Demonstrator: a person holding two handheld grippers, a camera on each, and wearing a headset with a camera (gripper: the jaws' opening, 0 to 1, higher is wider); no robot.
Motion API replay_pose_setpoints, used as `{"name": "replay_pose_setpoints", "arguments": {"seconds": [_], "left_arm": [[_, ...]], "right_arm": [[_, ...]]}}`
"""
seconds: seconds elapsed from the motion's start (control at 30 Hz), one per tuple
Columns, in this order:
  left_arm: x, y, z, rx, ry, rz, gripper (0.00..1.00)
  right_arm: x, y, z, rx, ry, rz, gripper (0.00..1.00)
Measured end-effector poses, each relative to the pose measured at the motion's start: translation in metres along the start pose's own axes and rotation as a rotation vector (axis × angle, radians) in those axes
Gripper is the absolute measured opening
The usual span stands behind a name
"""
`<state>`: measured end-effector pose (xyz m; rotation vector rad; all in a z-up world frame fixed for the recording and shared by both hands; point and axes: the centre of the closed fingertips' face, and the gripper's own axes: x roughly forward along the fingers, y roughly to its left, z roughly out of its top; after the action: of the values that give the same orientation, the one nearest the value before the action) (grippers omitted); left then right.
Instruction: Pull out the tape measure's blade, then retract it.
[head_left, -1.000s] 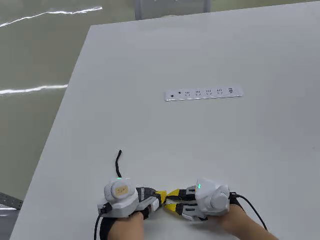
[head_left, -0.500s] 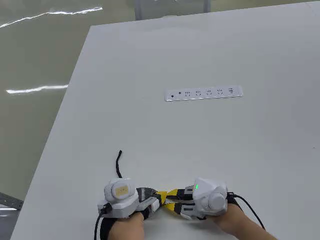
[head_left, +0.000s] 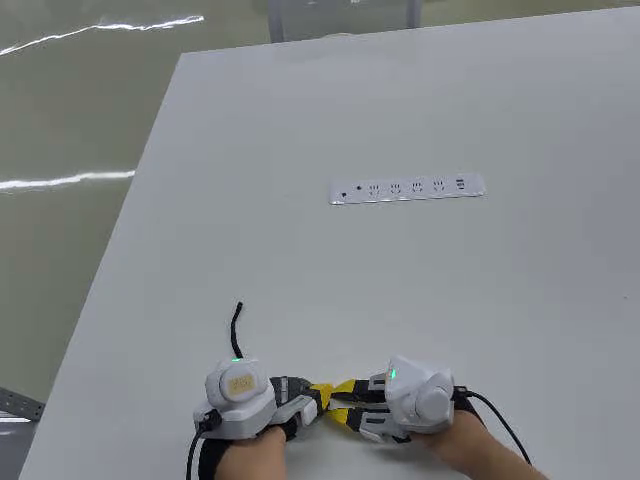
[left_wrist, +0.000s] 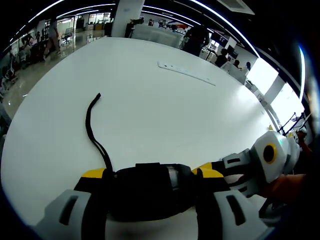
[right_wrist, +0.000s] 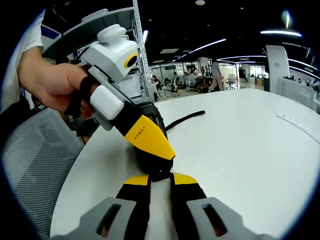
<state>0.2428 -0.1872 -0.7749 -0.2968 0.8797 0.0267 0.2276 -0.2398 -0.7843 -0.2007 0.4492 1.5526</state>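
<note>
You've got a big plain white table (head_left: 400, 280) under everything, and further up it a long flat white power strip (head_left: 408, 187) lies well apart from your hands. Down at the near edge your two white grippers with the yellow-and-black jaws point at each other, tips nearly meeting. The left gripper (left_wrist: 151, 173) is clamped tight on the chunky black tape measure case (left_wrist: 145, 197), one jaw on each side, and the case is held just above the tabletop right at that near edge. The right gripper (right_wrist: 160, 180) has its jaws squeezed in to a slim gap, parked right up against the front end of the case. In the right gripper view I honestly can't tell if they're pinching the blade's tip or just sitting there, since no blade shows between them. The thin black wrist strap (head_left: 237, 325) trails off the case and lies in a loose curve on the table, away from you.
</note>
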Motion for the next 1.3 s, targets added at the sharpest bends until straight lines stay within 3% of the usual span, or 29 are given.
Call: {"name": "replay_pose_setpoints", "arguments": {"seconds": [0.17, 0.3, 0.77, 1.1, 1.3], "left_arm": [[0.0, -0.001, 0.0, 0.01, 0.0, -0.019, 0.7], [0.001, -0.002, -0.003, 0.058, 0.016, -0.031, 0.7], [-0.002, -0.004, -0.005, 0.12, -0.005, -0.071, 0.78], [-0.007, -0.006, -0.007, 0.158, -0.01, -0.102, 0.84], [-0.009, -0.009, -0.009, 0.22, -0.01, -0.122, 0.84]], "right_arm": [[-0.001, 0.001, -0.001, 0.0, 0.005, 0.0, 0.16], [-0.003, 0.002, 0.003, 0.025, -0.015, 0.007, 0.21], [-0.006, 0.003, -0.001, 0.013, 0.012, -0.004, 0.34], [-0.013, 0.006, 0.003, 0.038, -0.004, -0.019, 0.42], [-0.017, 0.008, 0.002, 0.047, 0.002, -0.031, 0.46]]}}
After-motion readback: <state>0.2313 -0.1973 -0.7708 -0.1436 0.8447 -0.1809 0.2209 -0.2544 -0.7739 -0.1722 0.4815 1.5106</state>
